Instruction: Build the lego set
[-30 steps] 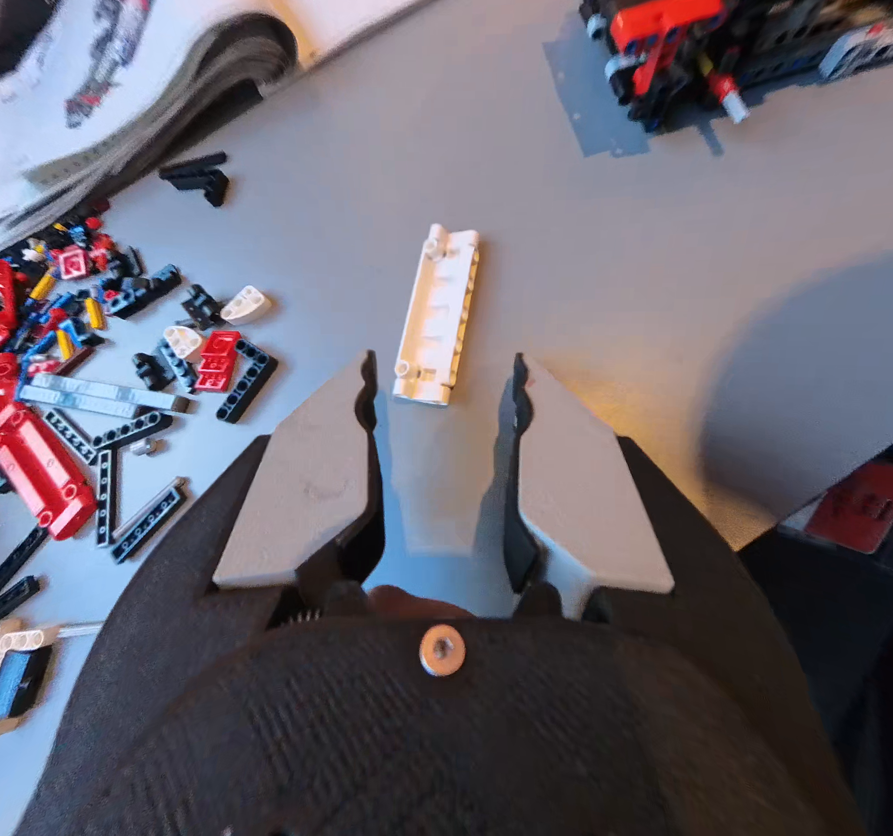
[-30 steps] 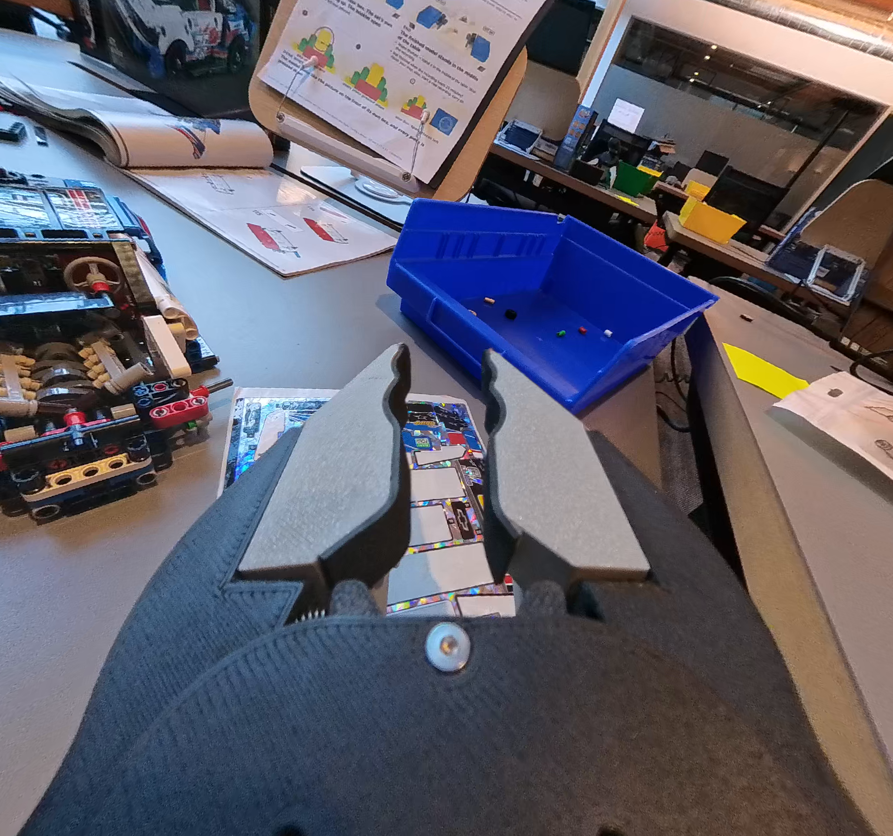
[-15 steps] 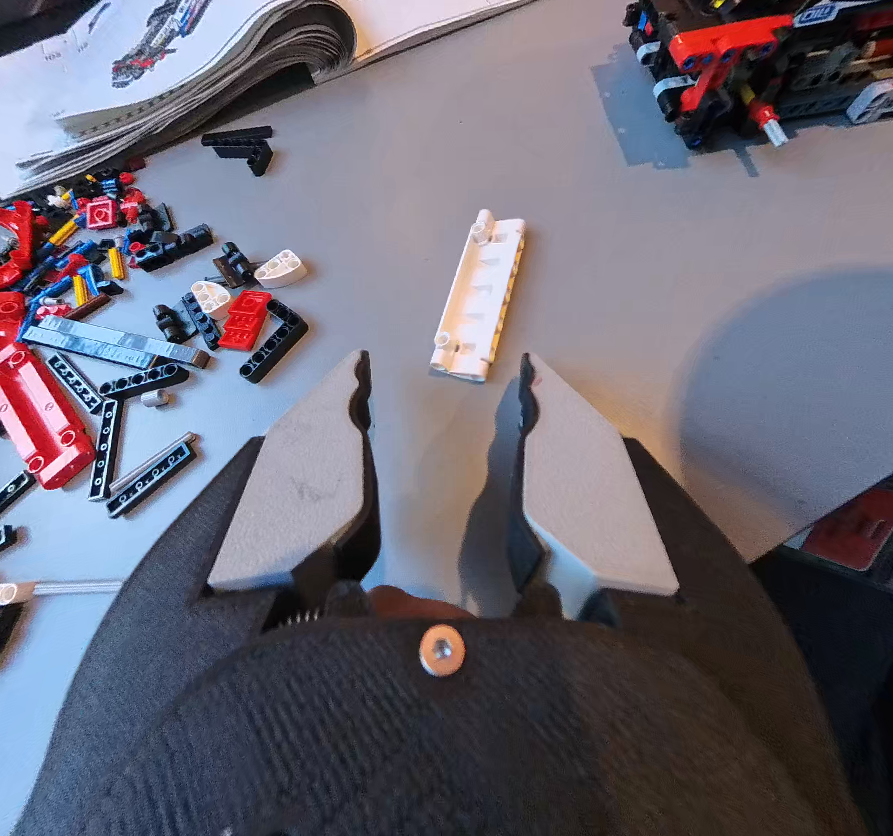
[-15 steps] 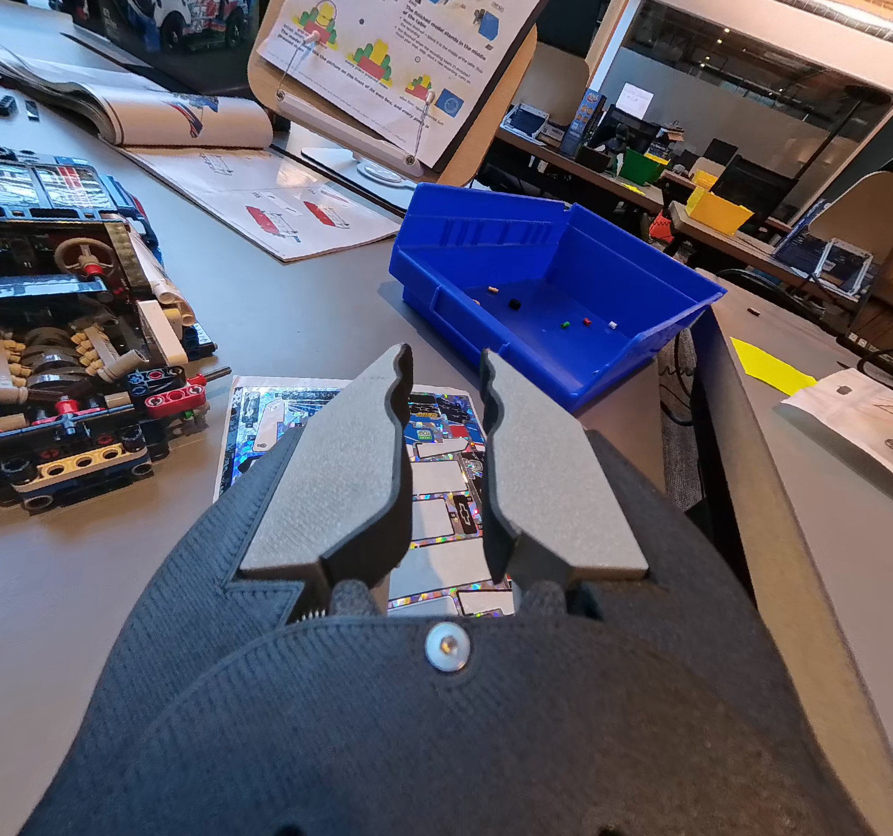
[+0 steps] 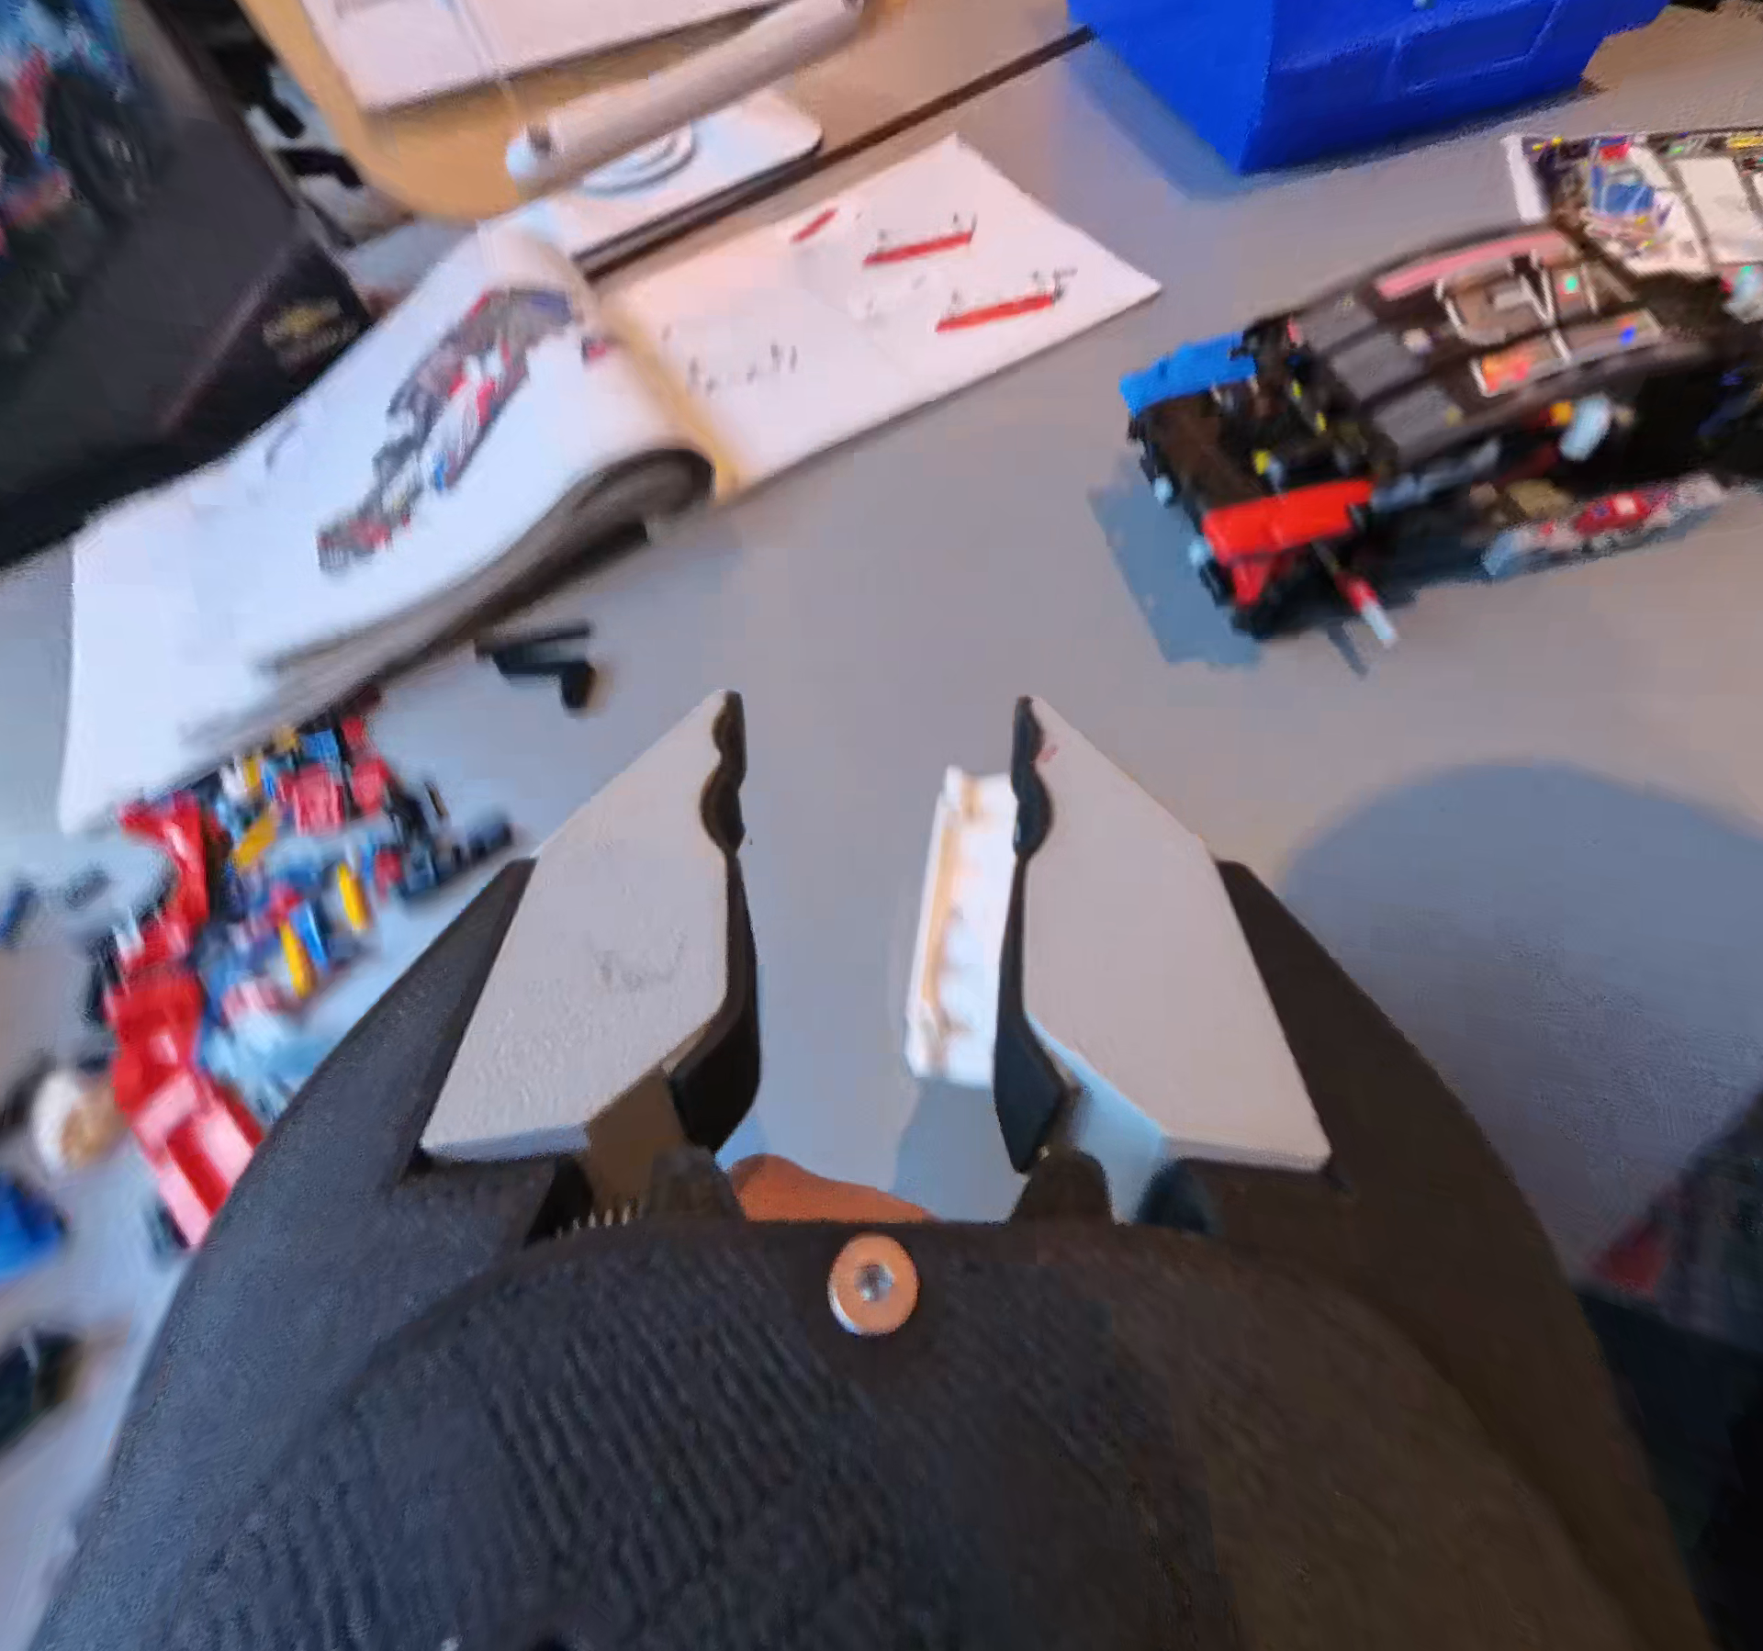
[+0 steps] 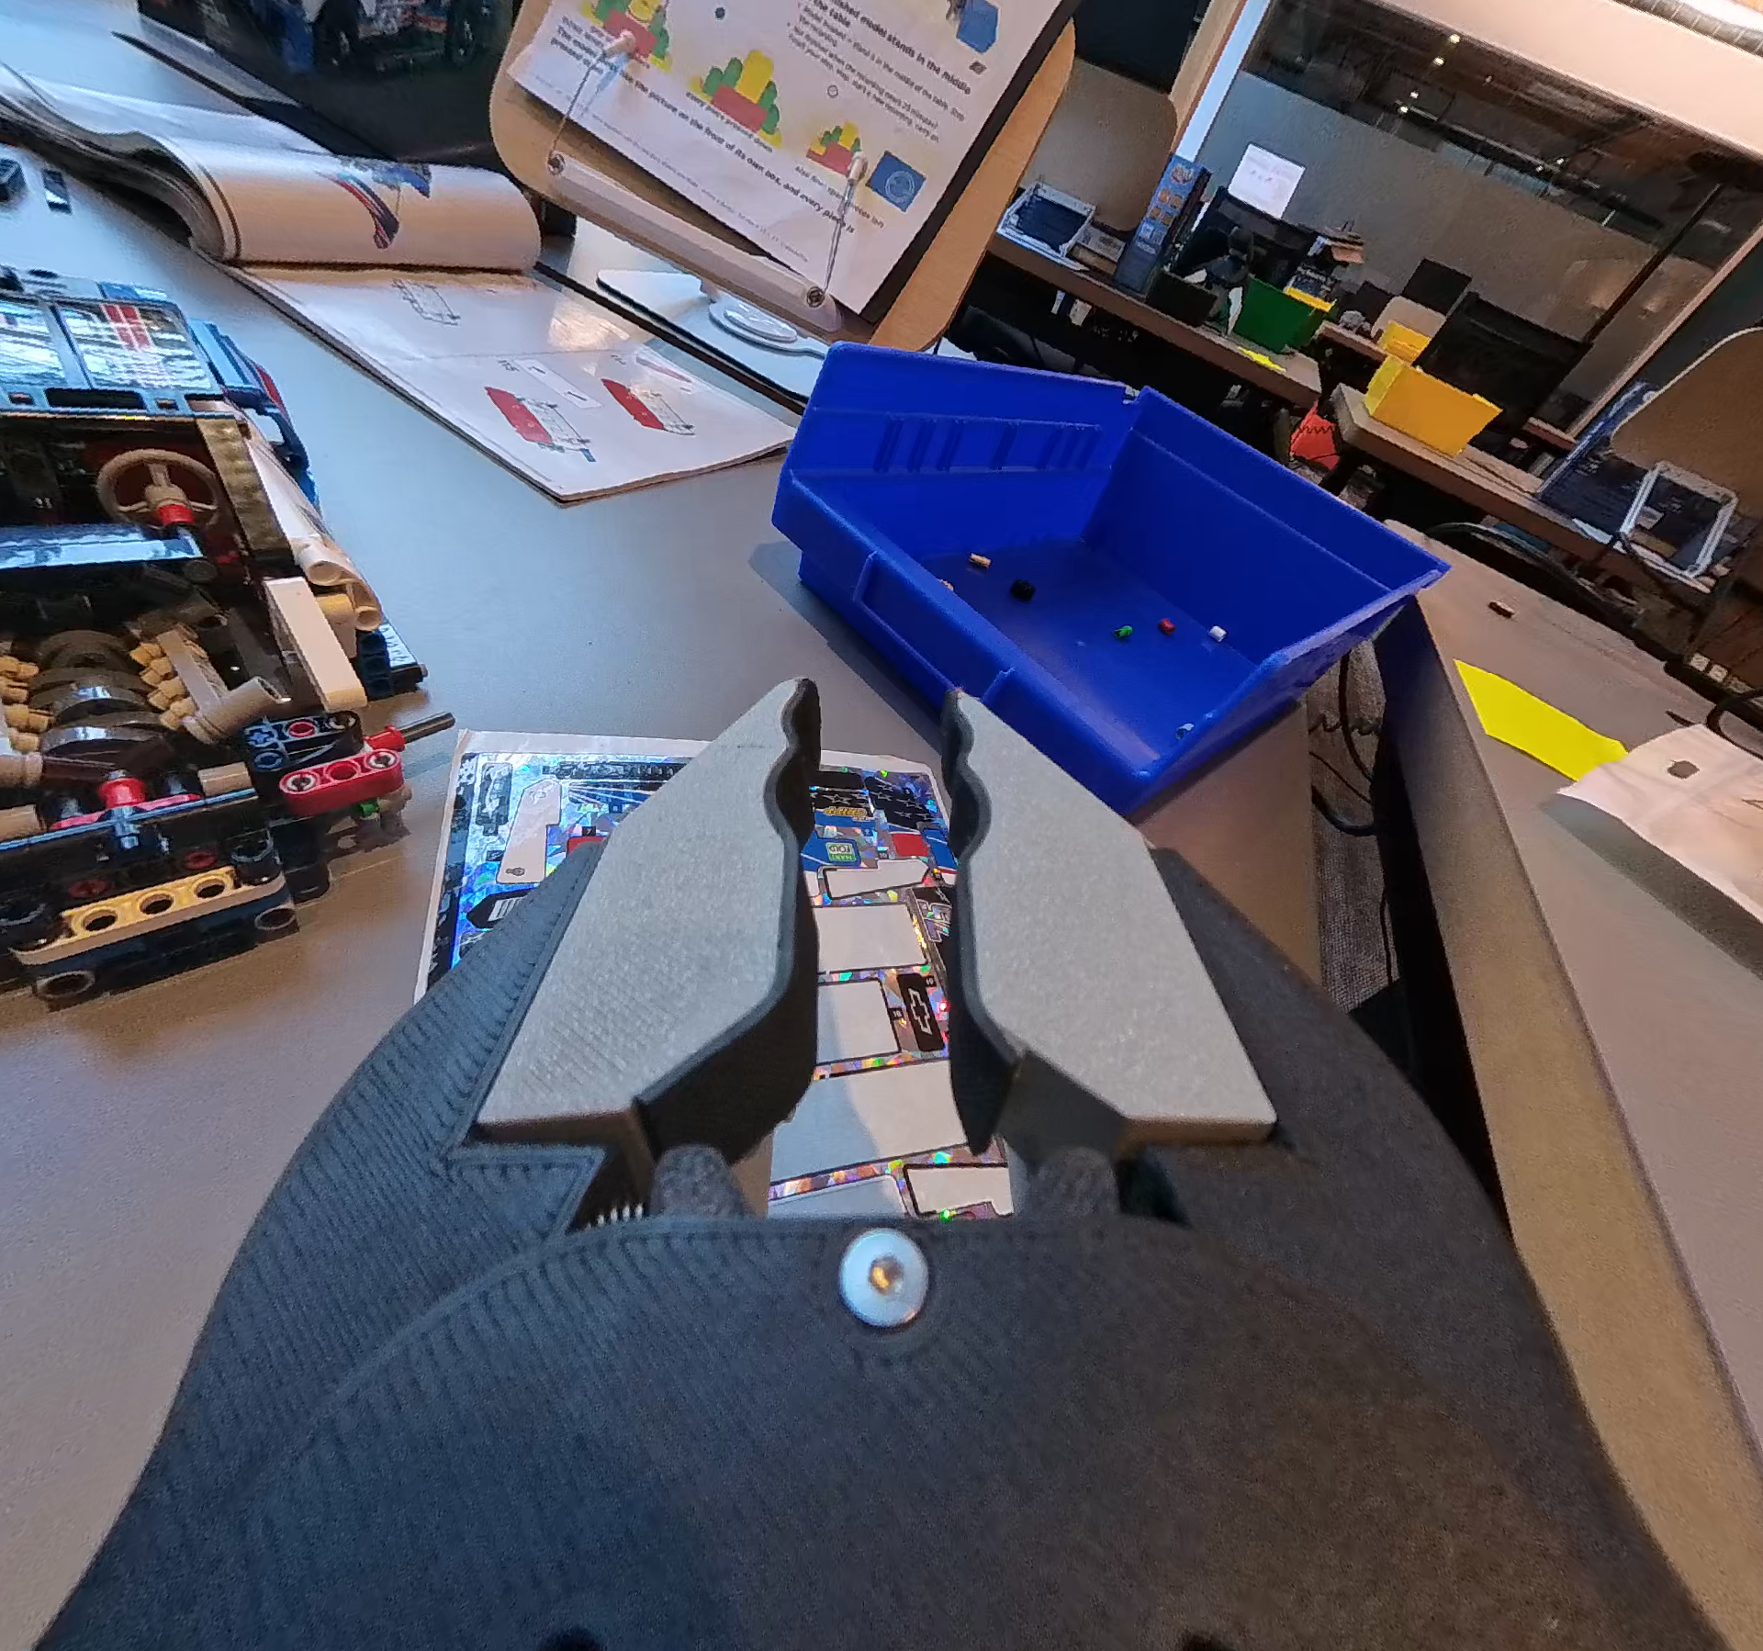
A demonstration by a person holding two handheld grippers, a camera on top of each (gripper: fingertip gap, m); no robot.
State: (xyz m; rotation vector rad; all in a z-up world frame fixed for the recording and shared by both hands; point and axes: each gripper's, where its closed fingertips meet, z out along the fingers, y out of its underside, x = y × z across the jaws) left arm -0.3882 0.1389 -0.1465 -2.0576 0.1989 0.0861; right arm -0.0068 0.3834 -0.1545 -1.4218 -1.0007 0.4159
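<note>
the left tool (image 5: pixel 876 727) hangs over the grey table (image 5: pixel 1431 890) with its jaws spread wide and nothing between them gripped. a long white lego panel (image 5: pixel 959 928) lies flat on the table in the gap, close against the inner edge of the right-hand finger and well clear of the left-hand one; whether it touches that finger cannot be told. to the left of this tool sits a blurred heap of loose red, blue, yellow and black lego pieces (image 5: pixel 258 899), and a small black piece (image 5: pixel 549 656) lies just ahead and to the left of the fingertips. farther ahead an open instruction booklet (image 5: pixel 668 365) is spread out, and ahead to the right stands the partly built lego car (image 5: pixel 1383 460), black with red and blue parts. a blue bin (image 5: pixel 1355 12) sits beyond it.

the right tool (image 6: pixel 882 708) has its jaws set to a narrow gap and holds nothing. under it and between its fingers lies a shiny sticker sheet (image 6: pixel 859 852) flat on the table. the lego car (image 6: pixel 162 651) stands to the left of this tool, and the blue bin (image 6: pixel 1078 499), holding a few tiny pieces, lies just ahead and to the right. a board with a printed sheet (image 6: pixel 792 50) stands tilted farther ahead.
</note>
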